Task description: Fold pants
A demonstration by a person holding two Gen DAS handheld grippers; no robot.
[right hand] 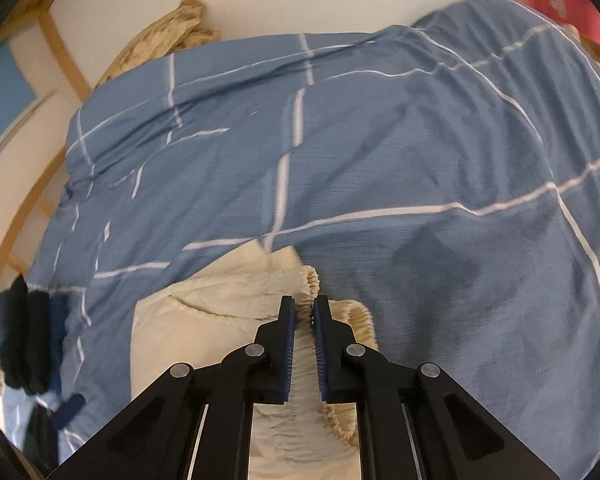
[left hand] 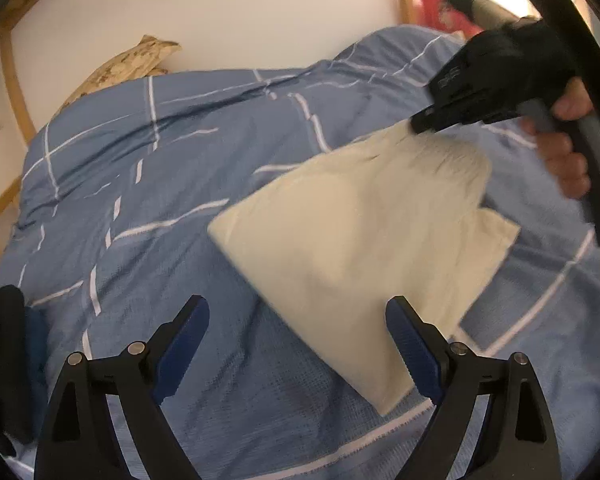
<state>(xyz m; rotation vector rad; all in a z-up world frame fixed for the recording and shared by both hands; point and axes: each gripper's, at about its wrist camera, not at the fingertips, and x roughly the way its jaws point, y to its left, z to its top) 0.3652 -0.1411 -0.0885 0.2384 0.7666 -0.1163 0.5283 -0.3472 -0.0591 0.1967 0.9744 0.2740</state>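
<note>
two tools are in my views. my right tool is clenched on the gathered waistband of the cream pants; from the left wrist camera i see that same right tool lifting one end of the pants above the bed, with the gloved right hand behind it. the pants are folded into a compact, roughly rectangular bundle, the far end raised and the near end lying on the blue duvet with white check lines. my left tool is released, jaws spread wide, hovering over the duvet just beside the near edge of the pants and holding nothing. motion blur softens the raised cloth. dark clothes sit at the left edge of the bed, and a patterned pillow lies against the wall at the far side.
</note>
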